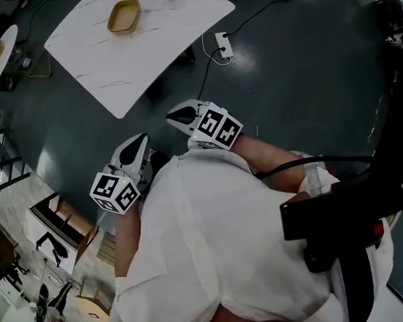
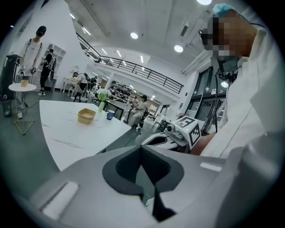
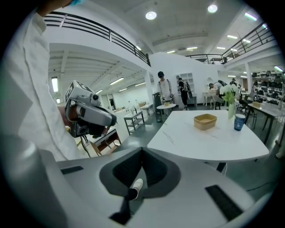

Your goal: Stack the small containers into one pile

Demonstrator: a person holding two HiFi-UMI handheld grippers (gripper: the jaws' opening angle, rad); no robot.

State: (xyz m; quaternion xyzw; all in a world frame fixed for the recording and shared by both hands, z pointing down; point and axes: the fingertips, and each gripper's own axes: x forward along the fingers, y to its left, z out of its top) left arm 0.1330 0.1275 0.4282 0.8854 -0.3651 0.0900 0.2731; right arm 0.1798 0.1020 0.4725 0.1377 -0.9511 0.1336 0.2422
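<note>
The tan container [image 1: 124, 17] sits on the white desk [image 1: 147, 55], well ahead of both tongs and apart from them. A blue cup [image 3: 239, 121] stands near it, farther along the desk from the tongs. Dark floor lies between tongs and desk, with a power strip [image 1: 224, 45] and its cable on it ahead of the right tongs [image 3: 141, 153]. Left tongs [image 2: 142, 151]: fully closed, nothing gripped. Right tongs: fully closed, nothing gripped. Both are held close to the person's white shirt [image 1: 213, 238].
</note>
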